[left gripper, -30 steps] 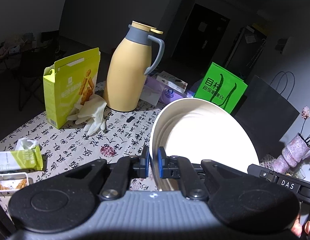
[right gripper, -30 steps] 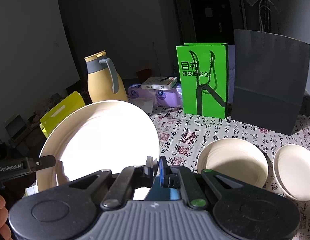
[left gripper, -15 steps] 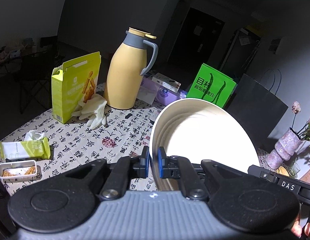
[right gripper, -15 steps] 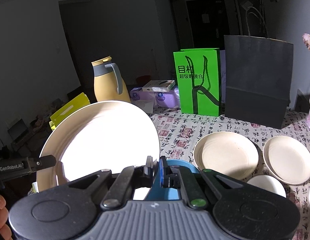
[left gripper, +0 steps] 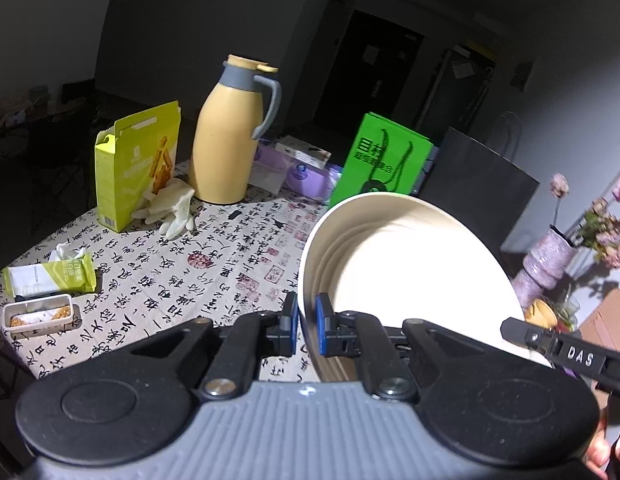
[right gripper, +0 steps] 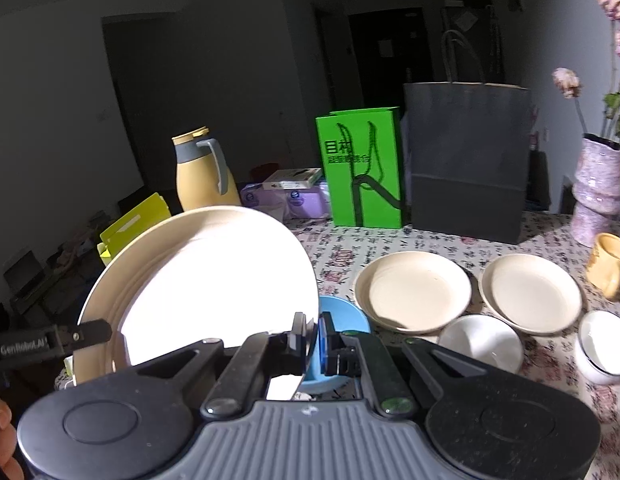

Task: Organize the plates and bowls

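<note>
While the left claw (left gripper: pixel 306 322) pinches one rim of the large cream plate (left gripper: pixel 406 272), the right claw (right gripper: pixel 312 338) pinches the opposite rim. Tilted, the plate hangs above the surface (left gripper: pixel 230 248), beside two smaller plates (right gripper: pixel 414 290).

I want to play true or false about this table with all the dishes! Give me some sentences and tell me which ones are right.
1. Both tongs pinch the same big cream plate, the left tongs on one side of its rim and the right tongs on the other. True.
2. The yellow jug lies on its side. False: it stands upright on the tablecloth.
3. Two cream plates lie flat side by side on the table. True.
4. The green bag stands to the right of the dark bag. False: it stands to its left.
5. The blue bowl sits on top of the big plate. False: it shows below and behind the plate's edge.
</note>
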Demonstrator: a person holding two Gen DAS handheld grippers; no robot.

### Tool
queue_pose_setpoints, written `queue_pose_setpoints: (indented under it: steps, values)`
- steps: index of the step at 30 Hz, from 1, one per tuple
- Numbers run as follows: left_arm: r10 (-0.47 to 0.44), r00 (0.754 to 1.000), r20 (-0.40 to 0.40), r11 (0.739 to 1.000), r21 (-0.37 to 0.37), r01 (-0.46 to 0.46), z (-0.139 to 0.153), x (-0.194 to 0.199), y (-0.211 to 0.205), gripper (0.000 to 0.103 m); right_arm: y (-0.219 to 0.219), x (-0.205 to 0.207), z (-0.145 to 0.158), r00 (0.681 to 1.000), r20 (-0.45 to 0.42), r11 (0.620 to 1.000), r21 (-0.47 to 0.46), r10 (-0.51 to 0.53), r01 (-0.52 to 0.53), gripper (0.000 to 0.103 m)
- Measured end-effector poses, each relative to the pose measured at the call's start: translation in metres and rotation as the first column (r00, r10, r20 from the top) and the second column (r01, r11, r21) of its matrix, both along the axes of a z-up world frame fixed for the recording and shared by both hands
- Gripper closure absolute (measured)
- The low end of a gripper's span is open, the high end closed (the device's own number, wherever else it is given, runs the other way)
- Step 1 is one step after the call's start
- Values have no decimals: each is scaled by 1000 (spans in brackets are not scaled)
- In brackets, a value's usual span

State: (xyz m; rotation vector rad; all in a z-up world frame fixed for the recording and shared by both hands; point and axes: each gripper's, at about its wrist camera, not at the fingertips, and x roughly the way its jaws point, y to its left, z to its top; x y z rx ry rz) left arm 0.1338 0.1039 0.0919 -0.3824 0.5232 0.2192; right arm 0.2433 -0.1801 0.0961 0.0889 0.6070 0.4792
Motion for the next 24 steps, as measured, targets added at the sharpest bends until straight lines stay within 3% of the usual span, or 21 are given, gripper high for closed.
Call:
queue_pose_setpoints:
  steps: [7, 24]
  values:
    - [-39, 998, 44, 999, 31, 37, 13, -12, -25, 94, -23, -30, 10, 998, 51, 999, -13, -31, 32, 96]
    - [-151, 987, 49, 988, 45, 149, 1, -15, -85, 94, -91, -60, -3, 987, 79, 990, 16, -142, 141, 96]
